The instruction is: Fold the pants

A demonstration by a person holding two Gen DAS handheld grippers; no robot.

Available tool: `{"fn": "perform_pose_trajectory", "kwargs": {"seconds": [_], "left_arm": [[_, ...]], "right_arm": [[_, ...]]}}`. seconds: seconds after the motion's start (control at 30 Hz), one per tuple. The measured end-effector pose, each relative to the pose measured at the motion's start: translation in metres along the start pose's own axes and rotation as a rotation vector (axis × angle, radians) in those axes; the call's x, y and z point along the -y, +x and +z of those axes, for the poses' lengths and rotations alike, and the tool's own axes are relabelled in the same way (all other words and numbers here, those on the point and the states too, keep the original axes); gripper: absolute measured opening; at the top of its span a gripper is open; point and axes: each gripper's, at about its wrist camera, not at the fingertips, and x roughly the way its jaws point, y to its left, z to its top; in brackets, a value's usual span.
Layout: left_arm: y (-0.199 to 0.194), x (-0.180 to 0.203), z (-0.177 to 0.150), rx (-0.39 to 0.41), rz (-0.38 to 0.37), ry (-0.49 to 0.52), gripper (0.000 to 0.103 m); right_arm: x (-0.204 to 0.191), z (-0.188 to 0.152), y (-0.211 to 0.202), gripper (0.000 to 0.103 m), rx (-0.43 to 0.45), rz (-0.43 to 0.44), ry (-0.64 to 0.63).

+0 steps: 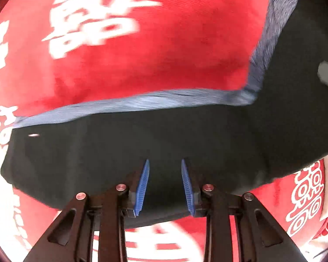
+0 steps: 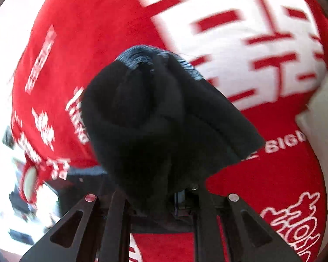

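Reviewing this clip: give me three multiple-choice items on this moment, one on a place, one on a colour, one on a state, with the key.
1. Where do the pants lie in the left wrist view?
A. On a red printed cloth
B. In a basket
C. On bare wood

2. What colour are the left tool's pads?
A. Green
B. Blue
C. White

3. How is the right tool?
A. Open and clear of fabric
B. Shut on the pants
C. Out of view

Key: 1 A, the red cloth with white print surrounds them. 2 B, blue ribbed pads show. 3 B, dark fabric bunches out from between its fingers.
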Motion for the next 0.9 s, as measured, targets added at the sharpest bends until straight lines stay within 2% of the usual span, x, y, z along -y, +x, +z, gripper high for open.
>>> {"fn": "perform_pose_trajectory", "kwargs": {"seconds": [0.07,0.1,0.2,0.3,0.33,0.43,0.47,0.5,0.53,0.57,0.63,0.73,0.8,0.83,0.9], "left_arm": [[-0.008,-0.037,-0.006,0.005,0.024,-0.025,0.033],[-0.014,-0.035,-0.004,0.002,0.037,-0.035,0.033],[-0.009,-0.09,-0.012,-0.02,0.071,-0.081,0.033],[-0.005,-0.124,-0.022,-0.04,0.097,-0.126,0.033],[-0.002,-0.137,-0.024,-0.047,0.106,-0.139,0.033],[0.01,-0.164,-0.028,-0.067,0.115,-0.166,0.033],[0.013,-0.172,-0.029,-0.071,0.12,-0.168,0.05],[0.009,-0.179,-0.031,-0.069,0.122,-0.171,0.065],[0.005,-0.186,-0.032,-0.046,0.125,-0.178,0.082],[0.011,-0.183,-0.027,-0.026,0.118,-0.176,0.082],[0.007,-0.182,-0.022,-0.027,0.078,-0.165,0.082],[-0.005,-0.167,-0.012,-0.025,-0.039,-0.147,0.082],[-0.013,-0.149,-0.006,-0.017,-0.103,-0.112,0.082],[-0.016,-0.137,-0.003,-0.013,-0.139,-0.089,0.082],[-0.018,-0.11,0.003,-0.017,-0.213,-0.039,0.082]], "right_arm": [[-0.039,-0.008,0.022,0.015,-0.035,-0.019,-0.067],[-0.06,-0.014,0.038,0.015,-0.054,-0.034,-0.102],[-0.105,-0.032,0.081,0.015,-0.102,-0.101,-0.187],[-0.15,-0.065,0.138,0.016,-0.16,-0.221,-0.291],[-0.168,-0.081,0.166,0.017,-0.193,-0.286,-0.351],[-0.194,-0.112,0.203,0.031,-0.223,-0.432,-0.484],[-0.21,-0.122,0.208,0.042,-0.202,-0.481,-0.545],[-0.225,-0.131,0.208,0.057,-0.182,-0.499,-0.591],[-0.234,-0.136,0.205,0.061,-0.176,-0.486,-0.613],[-0.245,-0.141,0.2,0.064,-0.172,-0.458,-0.636],[-0.258,-0.15,0.184,0.064,-0.178,-0.398,-0.669],[-0.252,-0.153,0.142,0.064,-0.177,-0.318,-0.634],[-0.235,-0.144,0.116,0.064,-0.168,-0.318,-0.545],[-0.204,-0.138,0.093,0.064,-0.167,-0.32,-0.495],[-0.174,-0.132,0.074,0.064,-0.177,-0.323,-0.406]]}}
